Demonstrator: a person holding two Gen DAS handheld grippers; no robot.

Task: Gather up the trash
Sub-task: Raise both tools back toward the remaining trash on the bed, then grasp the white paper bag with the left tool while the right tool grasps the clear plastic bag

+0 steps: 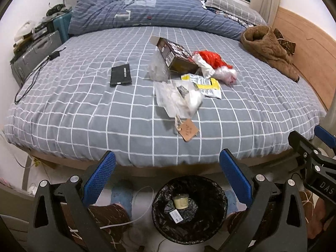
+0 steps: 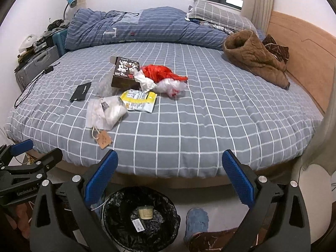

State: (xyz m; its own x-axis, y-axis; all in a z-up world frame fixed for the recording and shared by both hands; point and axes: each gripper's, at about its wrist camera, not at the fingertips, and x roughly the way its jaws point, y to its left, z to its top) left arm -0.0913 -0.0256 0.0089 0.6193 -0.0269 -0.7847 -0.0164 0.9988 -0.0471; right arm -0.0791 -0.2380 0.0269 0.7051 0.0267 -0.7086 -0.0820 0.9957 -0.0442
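left wrist: left claw (image 1: pixel 167 175) spread wide, empty, above bin (image 1: pixel 190 208) on floor at bed's (image 1: pixel 84 113) near edge | trash mid-bed: box (image 1: pixel 175 55), red bag (image 1: pixel 210 59), yellow wrapper (image 1: pixel 206 85), tag (image 1: pixel 189 130) | right wrist: right claw (image 2: pixel 170 174) gaping, empty | coat (image 2: pixel 255 59) near headboard (image 2: pixel 304 48) | suitcase (image 2: pixel 35 68) by bed's far-left corner

My left black two-finger tool with blue textured pads (image 1: pixel 168 178) is spread wide, nothing between its fingers, and its pads (image 1: pixel 100 178) angle outward. My right black two-finger tool with blue textured pads (image 2: pixel 170 176) is spread just as wide and holds nothing. Both point forward and slightly down, level with each other. In the left wrist view the right tool sits at the far right edge; in the right wrist view the left tool sits at the far left edge. They are side by side, apart, not touching.
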